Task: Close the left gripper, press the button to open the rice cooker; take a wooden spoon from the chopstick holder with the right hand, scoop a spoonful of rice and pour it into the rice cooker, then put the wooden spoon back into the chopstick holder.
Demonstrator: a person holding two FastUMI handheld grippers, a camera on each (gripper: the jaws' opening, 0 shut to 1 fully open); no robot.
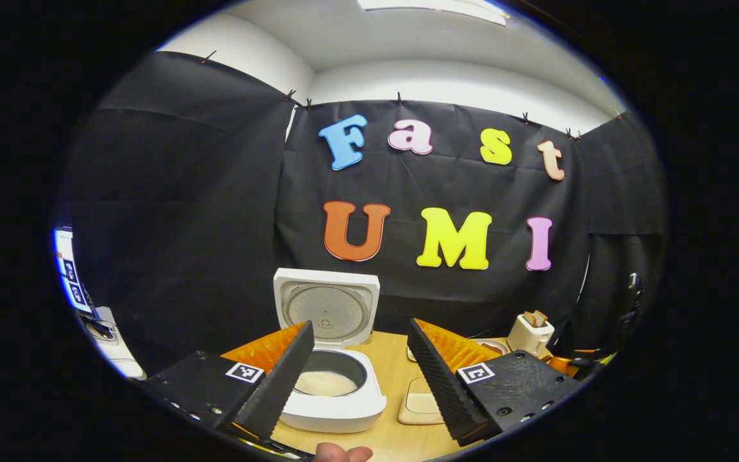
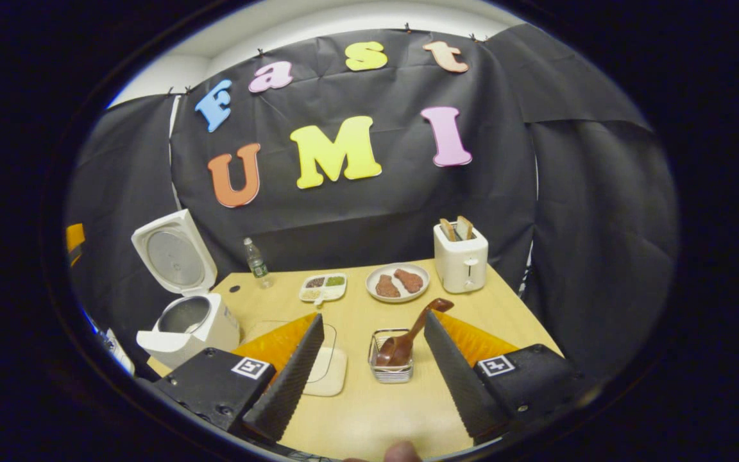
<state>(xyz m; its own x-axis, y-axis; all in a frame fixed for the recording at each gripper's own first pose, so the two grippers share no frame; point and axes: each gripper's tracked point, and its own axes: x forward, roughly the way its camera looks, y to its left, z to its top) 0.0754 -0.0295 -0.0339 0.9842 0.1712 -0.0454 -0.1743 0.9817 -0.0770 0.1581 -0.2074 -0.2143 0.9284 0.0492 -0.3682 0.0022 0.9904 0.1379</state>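
Wooden and pale, the counter (image 2: pixel 369 398) stretches out under the right claw (image 2: pixel 369 378), whose fingers stand wide apart and hold nothing. Just ahead between them sits a small wire chopstick holder (image 2: pixel 391 371) with a dark wooden spoon (image 2: pixel 412 333) leaning in it, bowl down and handle tilted up to the right. A flat cream tray (image 2: pixel 330 367) lies just left of the holder. Farther left stands the white rice cooker (image 2: pixel 191 326), lid raised upright. Beyond are a compartment dish (image 2: pixel 323 287), a plate (image 2: pixel 398 282) with two brown pieces, a toaster (image 2: pixel 460 259) and a bottle (image 2: pixel 256 263) near the black cloth wall. In the left gripper view, the left claw (image 1: pixel 363 385) is likewise spread wide and empty, hovering in front of the open rice cooker (image 1: pixel 334 391), whose pot shows white rice (image 1: pixel 326 384) inside.
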